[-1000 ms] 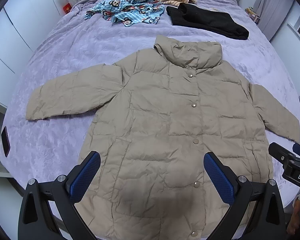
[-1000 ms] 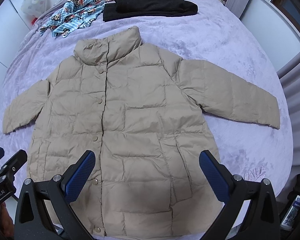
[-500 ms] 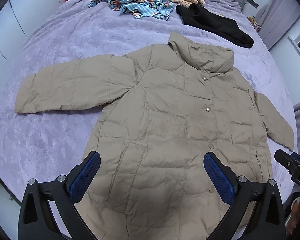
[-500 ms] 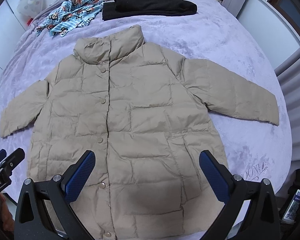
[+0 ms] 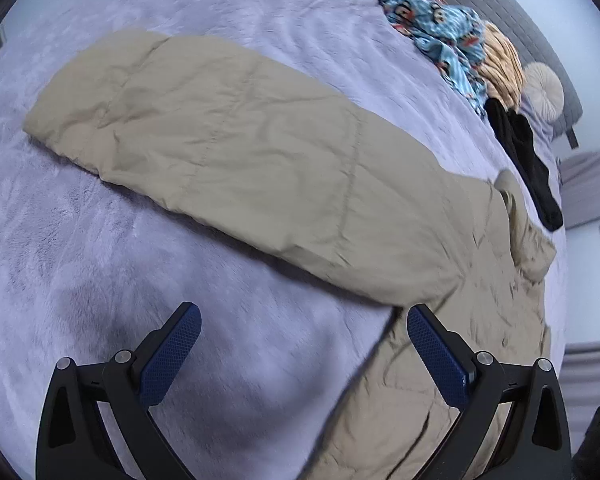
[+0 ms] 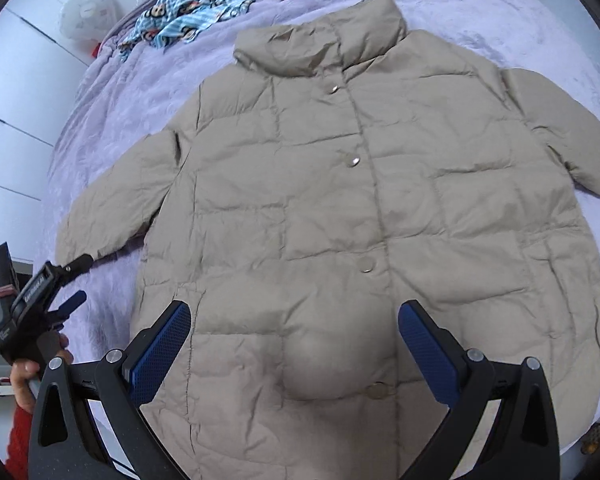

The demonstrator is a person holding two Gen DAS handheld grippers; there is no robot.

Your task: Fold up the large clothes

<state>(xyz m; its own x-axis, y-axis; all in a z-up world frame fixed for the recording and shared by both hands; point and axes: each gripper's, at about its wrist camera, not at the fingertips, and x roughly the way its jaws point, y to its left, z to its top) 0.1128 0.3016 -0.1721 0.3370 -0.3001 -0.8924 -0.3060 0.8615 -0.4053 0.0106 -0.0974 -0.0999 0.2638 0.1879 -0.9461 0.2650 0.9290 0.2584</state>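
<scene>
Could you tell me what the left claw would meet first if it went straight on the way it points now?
Probably the beige quilted coat's outstretched sleeve, after bare purple plush bedspread. The open left claw holds nothing; depth is uncertain.

I see a beige quilted coat (image 6: 340,208) with silvery snaps (image 6: 355,162) lying on a lilac bedspread (image 5: 100,272). My gripper pads (image 5: 172,352) are blue on black frames. Farther back — a light-blue garment (image 6: 196,4) printed with brown monkey faces, a black garment (image 5: 528,160), and a cream-and-orange striped one (image 5: 500,68).
</scene>
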